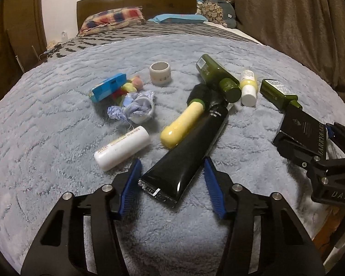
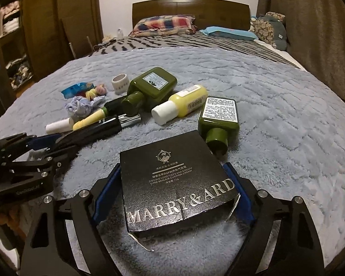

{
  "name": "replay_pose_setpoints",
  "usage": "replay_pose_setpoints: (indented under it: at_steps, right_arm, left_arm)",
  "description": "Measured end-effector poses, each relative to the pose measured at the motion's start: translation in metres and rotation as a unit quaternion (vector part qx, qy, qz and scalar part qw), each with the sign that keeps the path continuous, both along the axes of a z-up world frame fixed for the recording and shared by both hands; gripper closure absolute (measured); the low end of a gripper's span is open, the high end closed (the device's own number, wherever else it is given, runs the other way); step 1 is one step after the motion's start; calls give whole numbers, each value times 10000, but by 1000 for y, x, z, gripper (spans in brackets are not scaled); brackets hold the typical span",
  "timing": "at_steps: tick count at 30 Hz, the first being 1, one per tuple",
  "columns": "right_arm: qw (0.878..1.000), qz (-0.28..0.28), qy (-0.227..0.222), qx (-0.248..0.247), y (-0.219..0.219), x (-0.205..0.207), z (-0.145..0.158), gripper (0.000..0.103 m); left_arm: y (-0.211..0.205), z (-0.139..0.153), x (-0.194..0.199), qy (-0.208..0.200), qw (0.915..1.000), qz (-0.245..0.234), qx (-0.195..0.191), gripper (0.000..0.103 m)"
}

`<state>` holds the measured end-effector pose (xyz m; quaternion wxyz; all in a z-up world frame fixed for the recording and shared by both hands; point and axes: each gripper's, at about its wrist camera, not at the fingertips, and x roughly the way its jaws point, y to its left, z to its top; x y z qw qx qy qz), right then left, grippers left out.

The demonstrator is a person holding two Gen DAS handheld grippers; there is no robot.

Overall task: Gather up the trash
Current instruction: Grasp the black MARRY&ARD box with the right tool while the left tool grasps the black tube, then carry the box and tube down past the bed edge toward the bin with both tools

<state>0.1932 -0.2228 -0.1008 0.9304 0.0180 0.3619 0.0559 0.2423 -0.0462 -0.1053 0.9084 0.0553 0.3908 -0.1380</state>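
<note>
Glossy black tube (image 1: 184,151), matte square box (image 2: 174,184), fluffy grey blanket (image 1: 57,138).

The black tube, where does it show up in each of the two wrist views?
Left wrist view: the black tube lies low in the centre, its crimped end between the left claw's blue pads.
Right wrist view: it lies at mid-left, seen edge-on, running into the left claw.
Shared landmark: the yellow bottle lying alongside it.
</note>
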Motion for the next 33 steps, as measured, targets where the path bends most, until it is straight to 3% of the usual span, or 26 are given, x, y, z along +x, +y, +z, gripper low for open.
replay_pose_setpoints:
  at_steps: [1,3,9,17,22,33]
  right_arm:
    - [10000,-16,-1,31,0,-2,0,18]
    - [10000,-39,-22,23,1,-8,1,18]
    - [10000,-40,-66,15,6,-24,1,19]
    - [9999,-33,-13,148,5,-33,2,19]
    - [9997,-94,-5,225,1,-33,0,19]
    - [9991,-291,-35,300,-13,-29,1,19]
  left_arm:
    - [0,0,-3,-6,10000,-11,-11,58]
    - [1,2,-8,19,9999,-69,-86,79]
    - [-5,2,-22,-60,9999,-142,61,92]
    - [-11,6,-25,-126,9993,-331,94,94]
    - [-17,7,-13,-22,9984,-523,-228,83]
    - [-41,1,20,131,9980,-614,24,84]
